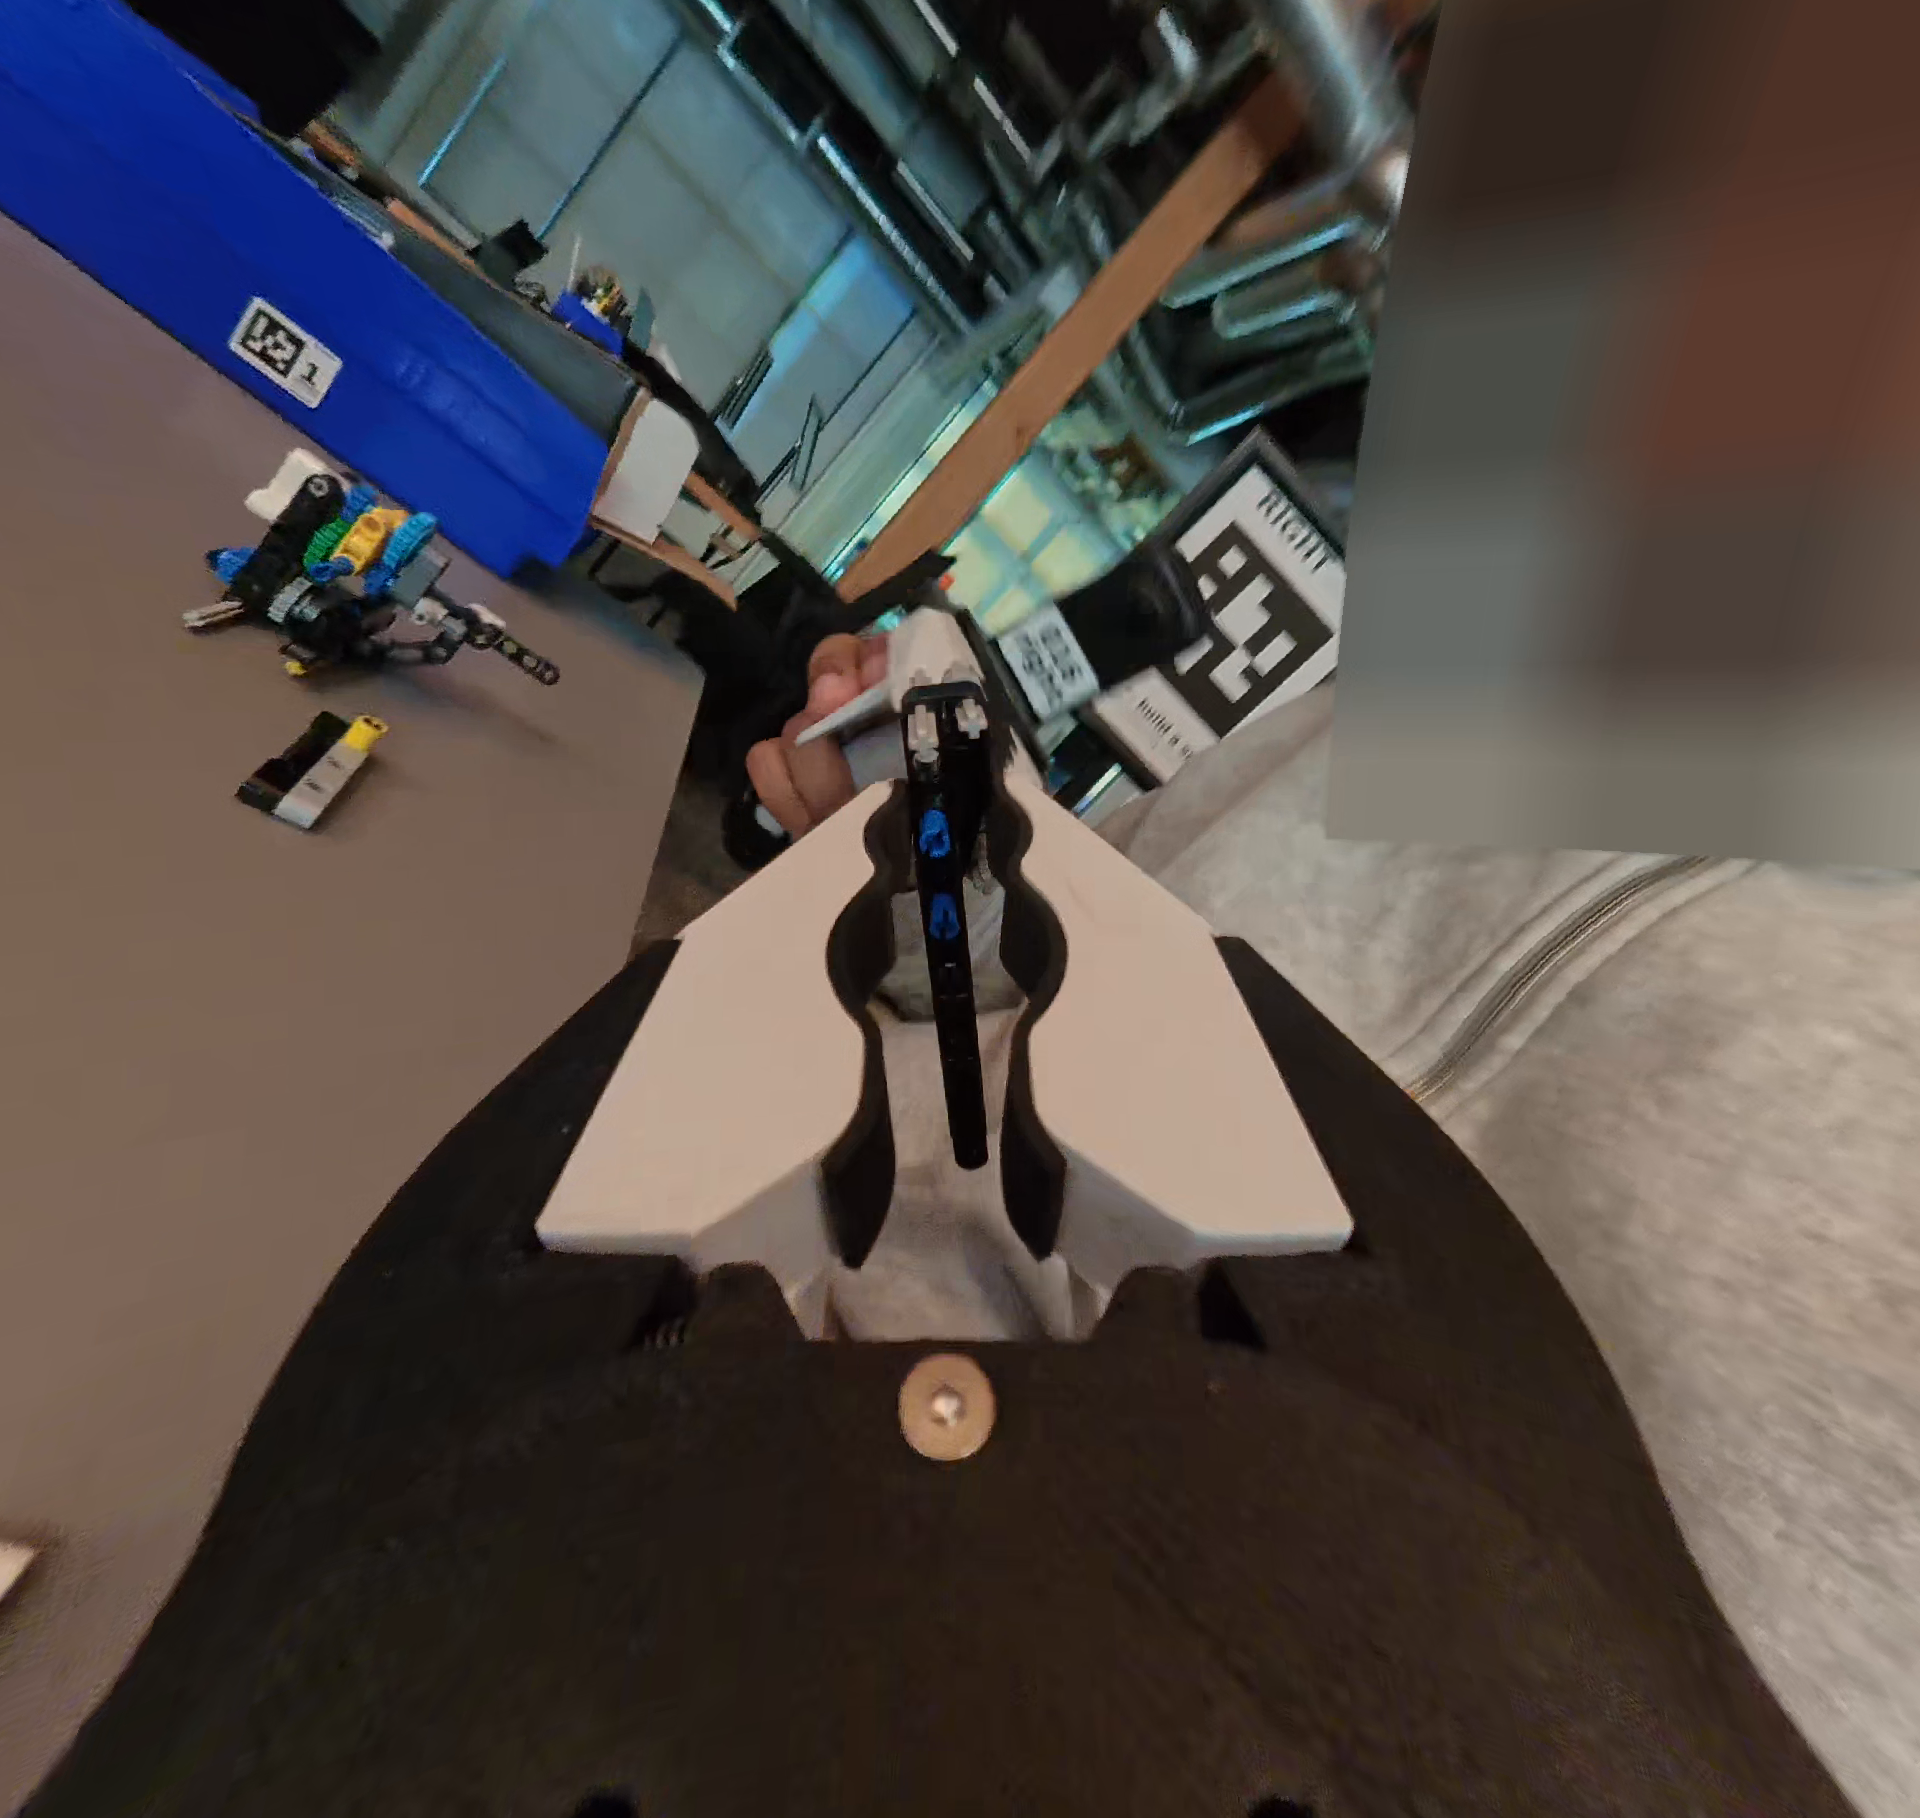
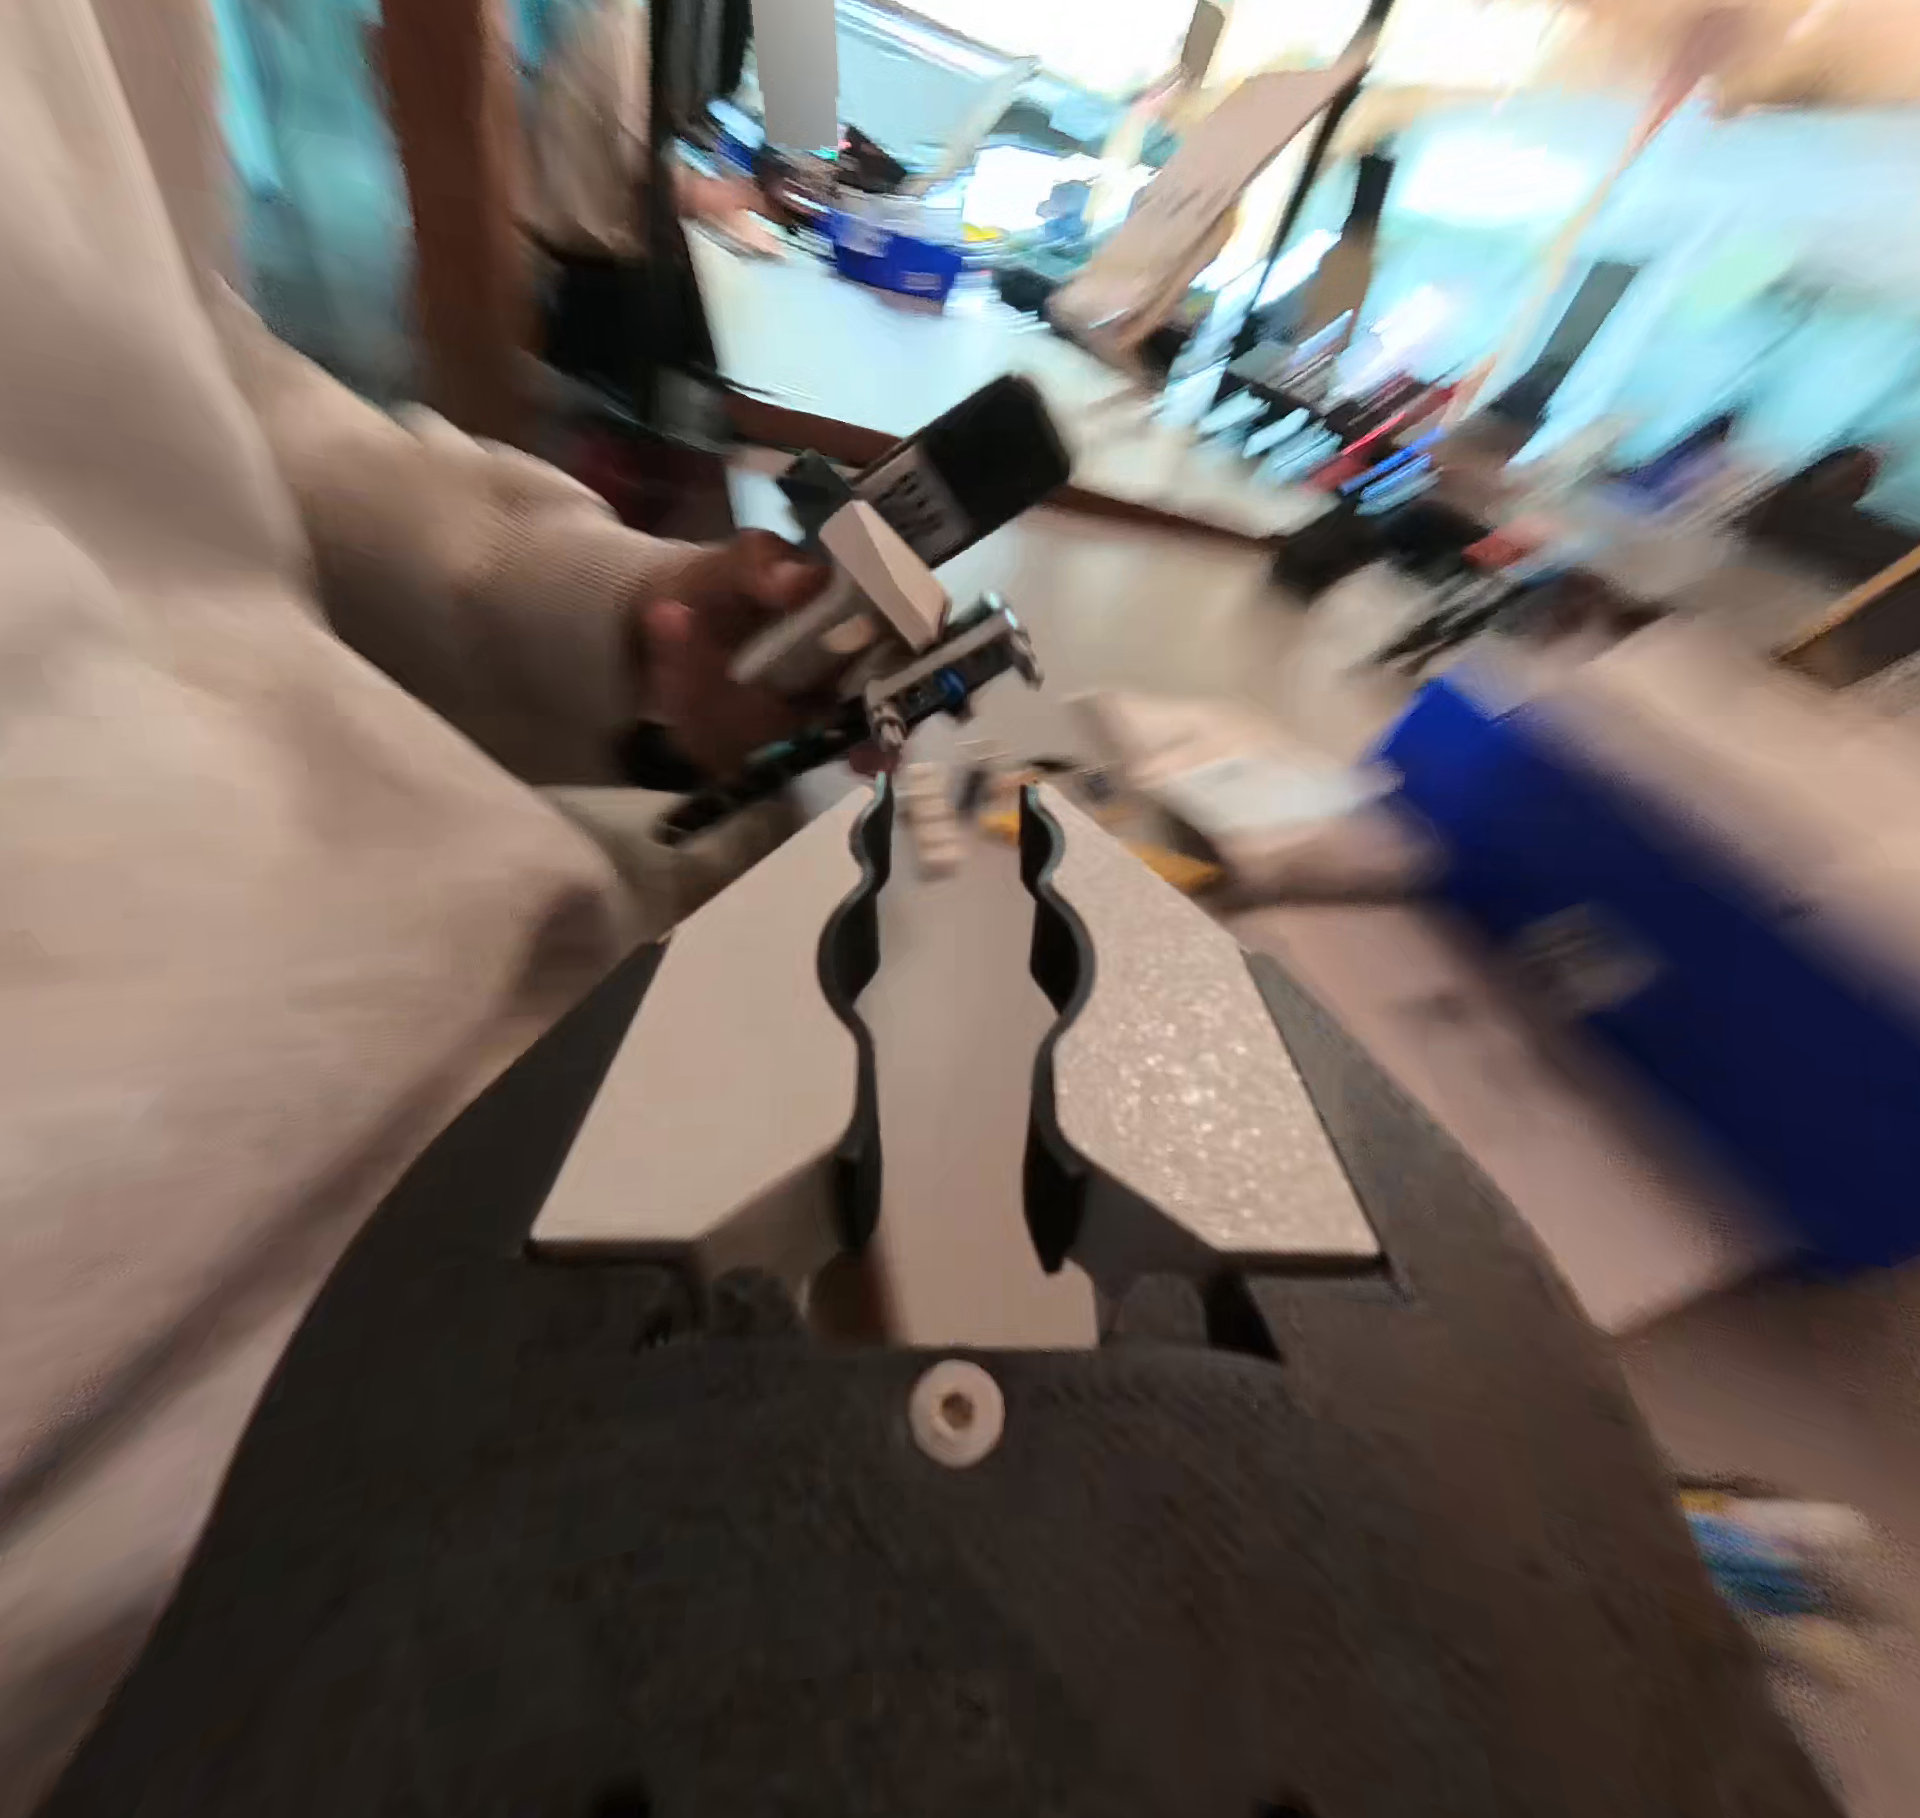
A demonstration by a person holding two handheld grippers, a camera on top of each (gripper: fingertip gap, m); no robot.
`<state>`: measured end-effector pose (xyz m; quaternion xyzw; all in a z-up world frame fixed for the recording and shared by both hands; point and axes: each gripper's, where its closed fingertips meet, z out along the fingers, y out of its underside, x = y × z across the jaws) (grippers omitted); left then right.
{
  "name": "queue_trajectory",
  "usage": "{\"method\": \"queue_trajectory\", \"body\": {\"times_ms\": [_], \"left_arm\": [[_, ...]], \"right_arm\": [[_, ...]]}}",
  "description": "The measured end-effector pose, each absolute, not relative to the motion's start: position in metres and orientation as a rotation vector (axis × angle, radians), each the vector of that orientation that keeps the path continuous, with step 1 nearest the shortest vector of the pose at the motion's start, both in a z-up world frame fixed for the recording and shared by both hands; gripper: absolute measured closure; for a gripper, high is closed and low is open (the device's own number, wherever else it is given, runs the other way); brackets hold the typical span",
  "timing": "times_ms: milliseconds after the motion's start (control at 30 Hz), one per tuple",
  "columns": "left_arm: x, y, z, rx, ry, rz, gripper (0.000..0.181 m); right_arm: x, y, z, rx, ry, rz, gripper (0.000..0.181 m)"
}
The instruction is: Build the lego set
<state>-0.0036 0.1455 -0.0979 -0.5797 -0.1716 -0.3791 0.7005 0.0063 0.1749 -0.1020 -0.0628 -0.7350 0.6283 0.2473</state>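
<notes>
Tabletop: grey-brown, carrying the items below.
Blue bin: along the tabletop's far edge.
Left gripper: raised off the tabletop, fingers pinching a long black lego beam with blue pins.
Right gripper: view blurred; fingers spread, nothing between them.
Lego assembly: multicoloured, on the tabletop near the bin.
Black-grey-yellow lego block: just beside the assembly.

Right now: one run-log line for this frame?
left gripper: shut on black beam | right gripper: open, empty | partial model: on table | phase: beam held off table
</notes>
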Motion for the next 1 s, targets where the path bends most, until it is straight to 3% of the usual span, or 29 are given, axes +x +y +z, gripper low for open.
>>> {"method": "queue_trajectory", "body": {"times_ms": [167,333,600,1000], "left_arm": [[-0.007,0.146,-0.098,-1.248,-0.432,-0.907,0.172],[-0.002,0.149,-0.101,-1.270,-0.434,-0.927,0.172],[0.002,0.157,-0.110,-1.307,-0.457,-0.953,0.171],[0.003,0.162,-0.122,-1.389,-0.469,-0.910,0.172]], "right_arm": [[0.009,0.164,-0.104,0.071,-1.811,1.362,0.169],[0.012,0.159,-0.107,0.092,-1.828,1.342,0.165],[0.014,0.157,-0.113,0.128,-1.844,1.306,0.175],[0.017,0.161,-0.099,-0.146,-1.958,1.784,0.176]]}}
